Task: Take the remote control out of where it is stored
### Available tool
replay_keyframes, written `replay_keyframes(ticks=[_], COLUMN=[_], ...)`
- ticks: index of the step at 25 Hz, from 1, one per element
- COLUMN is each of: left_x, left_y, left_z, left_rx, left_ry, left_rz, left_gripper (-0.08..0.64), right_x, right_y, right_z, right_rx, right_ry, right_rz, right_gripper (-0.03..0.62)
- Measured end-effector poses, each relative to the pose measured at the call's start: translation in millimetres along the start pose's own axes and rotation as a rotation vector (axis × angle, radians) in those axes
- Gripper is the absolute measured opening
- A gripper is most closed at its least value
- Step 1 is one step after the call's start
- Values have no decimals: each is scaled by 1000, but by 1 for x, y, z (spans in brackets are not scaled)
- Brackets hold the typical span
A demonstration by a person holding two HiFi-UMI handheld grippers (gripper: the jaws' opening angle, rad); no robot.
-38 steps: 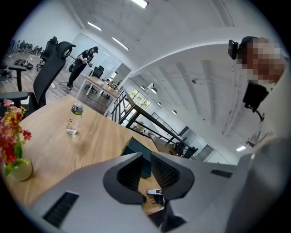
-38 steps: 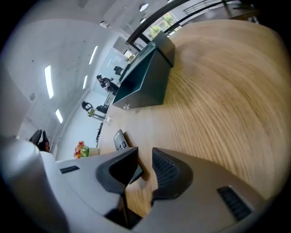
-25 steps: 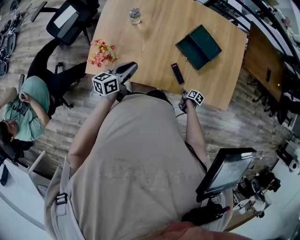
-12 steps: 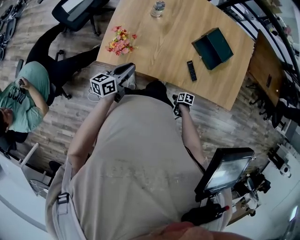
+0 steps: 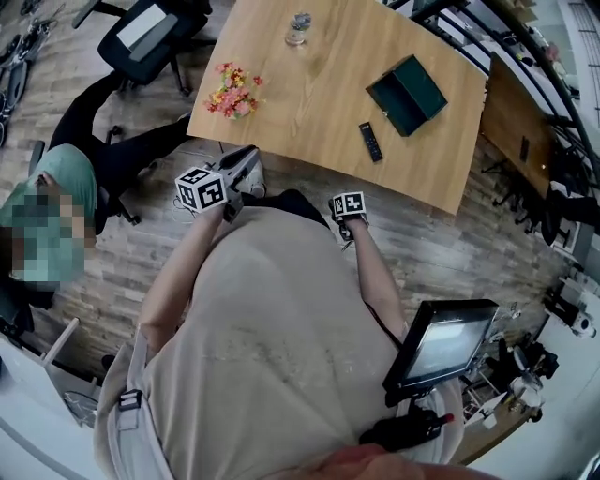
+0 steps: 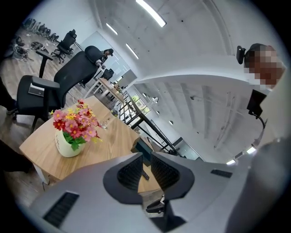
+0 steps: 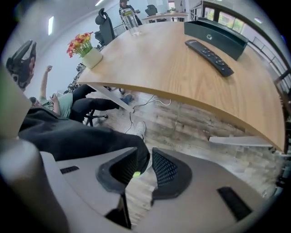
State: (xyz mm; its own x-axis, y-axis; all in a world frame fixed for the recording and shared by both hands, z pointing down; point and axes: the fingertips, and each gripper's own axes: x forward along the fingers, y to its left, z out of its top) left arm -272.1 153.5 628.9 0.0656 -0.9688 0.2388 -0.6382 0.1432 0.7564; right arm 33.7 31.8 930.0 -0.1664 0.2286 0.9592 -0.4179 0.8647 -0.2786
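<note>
The black remote control (image 5: 371, 142) lies flat on the wooden table (image 5: 309, 84), just in front of the open dark green box (image 5: 406, 95). In the right gripper view, the remote control (image 7: 209, 56) rests beside the box (image 7: 216, 31). My left gripper (image 6: 146, 170) is off the table's near edge, aimed across it, jaws a little apart with nothing between them. My right gripper (image 7: 144, 170) points down at the floor beside the table, jaws slightly apart and empty. Its marker cube (image 5: 349, 204) shows close to the person's body.
A white vase of flowers (image 5: 232, 91) stands near the table's left corner and a drinking glass (image 5: 298, 28) at its far edge. Black office chairs (image 5: 141, 33) and a seated person (image 5: 52, 225) are on the left. A monitor (image 5: 441, 342) sits at lower right.
Both grippers have drawn back from the table's edge toward the person's body. The right gripper has rolled over. The remote has stayed on the table.
</note>
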Motion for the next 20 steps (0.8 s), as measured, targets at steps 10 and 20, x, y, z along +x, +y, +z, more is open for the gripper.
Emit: replay_keyframes(ticks=[10,20], left_x=[30,31], left_y=[-116,-222], left_z=[-78,-209], left_rx=[88,137], left_ry=[129,283], left_rz=[-125,-243], left_gripper=[34,34], right_x=[-10,22], right_y=[-13,35], right_z=[-196,-556], right_rx=[321,914], right_ry=[-70,66], right_rz=[39,53], right_gripper=[101,101])
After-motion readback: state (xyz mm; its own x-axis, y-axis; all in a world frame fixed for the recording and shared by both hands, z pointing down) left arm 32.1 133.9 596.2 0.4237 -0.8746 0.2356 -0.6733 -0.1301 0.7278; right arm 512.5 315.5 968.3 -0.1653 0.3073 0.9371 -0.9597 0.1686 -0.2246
